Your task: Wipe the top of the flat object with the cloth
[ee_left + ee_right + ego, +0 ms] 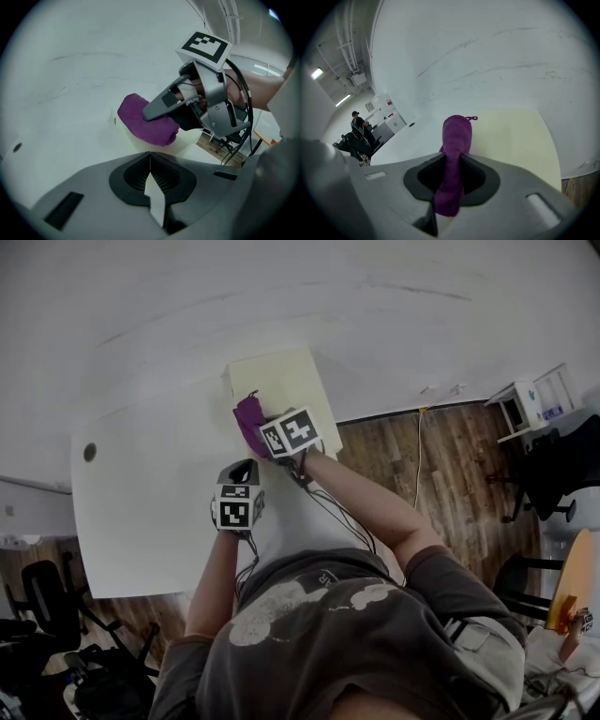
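Left gripper (pixel 150 161): jaws closed together with nothing between them. It was held over the white tabletop (pixel 141 512), near the person and just short of the right gripper.

Right gripper (pixel 451 176): jaws clamped on a purple cloth (pixel 457 133), gripping its bunched middle, with the free end sticking out ahead of the jaws.

Cloth: it lay on the pale yellow flat object (pixel 292 381), by that object's left edge and near corner.

Flat object: it lay flat at the tabletop's far right corner.
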`<state>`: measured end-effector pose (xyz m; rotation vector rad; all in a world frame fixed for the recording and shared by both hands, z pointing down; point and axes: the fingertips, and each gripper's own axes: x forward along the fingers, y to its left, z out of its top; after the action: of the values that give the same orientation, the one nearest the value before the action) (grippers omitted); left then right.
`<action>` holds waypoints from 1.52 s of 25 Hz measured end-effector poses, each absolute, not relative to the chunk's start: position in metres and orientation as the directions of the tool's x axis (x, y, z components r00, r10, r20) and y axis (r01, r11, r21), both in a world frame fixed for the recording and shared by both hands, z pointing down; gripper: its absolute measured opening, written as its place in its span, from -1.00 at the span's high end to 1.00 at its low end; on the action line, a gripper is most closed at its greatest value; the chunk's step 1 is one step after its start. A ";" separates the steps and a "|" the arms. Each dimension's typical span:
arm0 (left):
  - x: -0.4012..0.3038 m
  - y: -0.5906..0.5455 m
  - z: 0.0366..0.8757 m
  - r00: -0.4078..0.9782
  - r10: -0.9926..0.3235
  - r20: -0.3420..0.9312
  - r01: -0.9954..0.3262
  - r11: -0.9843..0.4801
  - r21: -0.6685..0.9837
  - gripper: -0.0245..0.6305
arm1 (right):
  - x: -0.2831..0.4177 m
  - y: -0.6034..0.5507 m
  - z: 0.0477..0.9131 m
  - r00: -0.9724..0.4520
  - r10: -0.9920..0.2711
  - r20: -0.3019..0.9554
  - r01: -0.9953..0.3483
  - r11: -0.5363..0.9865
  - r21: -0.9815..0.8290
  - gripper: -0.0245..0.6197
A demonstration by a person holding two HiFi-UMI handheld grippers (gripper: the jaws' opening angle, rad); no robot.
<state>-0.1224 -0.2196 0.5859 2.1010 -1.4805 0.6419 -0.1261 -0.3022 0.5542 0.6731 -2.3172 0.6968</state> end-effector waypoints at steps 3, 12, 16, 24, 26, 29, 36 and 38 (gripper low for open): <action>-0.123 -0.216 0.585 0.308 -0.712 0.631 -0.946 -0.299 0.124 0.94 | -0.136 -0.301 0.560 -0.675 -0.269 0.687 -0.609 0.729 -0.313 0.70; -0.122 -0.213 0.587 0.315 -0.694 0.647 -0.943 -0.304 0.133 0.94 | -0.130 -0.305 0.577 -0.619 -0.283 0.733 -0.647 0.713 -0.271 0.70; -0.119 -0.207 0.589 0.330 -0.678 0.657 -0.940 -0.300 0.163 0.94 | -0.109 -0.315 0.582 -0.598 -0.310 0.739 -0.687 0.674 -0.273 0.70; -0.111 -0.201 0.592 0.337 -0.665 0.667 -0.938 -0.300 0.174 0.94 | -0.065 -0.335 0.585 -0.562 -0.356 0.747 -0.743 0.614 -0.266 0.70; -0.114 -0.201 0.594 0.330 -0.668 0.667 -0.940 -0.295 0.171 0.94 | -0.051 -0.339 0.586 -0.553 -0.367 0.748 -0.756 0.598 -0.266 0.70; -0.118 -0.202 0.599 0.321 -0.676 0.663 -0.944 -0.284 0.167 0.94 | -0.027 -0.345 0.588 -0.535 -0.387 0.750 -0.780 0.568 -0.263 0.70; -0.117 -0.204 0.602 0.312 -0.680 0.664 -0.948 -0.273 0.166 0.94 | 0.031 -0.366 0.590 -0.492 -0.451 0.745 -0.841 0.466 -0.274 0.70; -0.117 -0.205 0.603 0.313 -0.683 0.660 -0.948 -0.270 0.170 0.94 | 0.044 -0.370 0.590 -0.485 -0.464 0.742 -0.854 0.435 -0.286 0.70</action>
<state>-0.1167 -0.2048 0.6028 2.0406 -1.4374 0.6375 0.0438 -0.3701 0.5900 1.1040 -2.1169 0.8868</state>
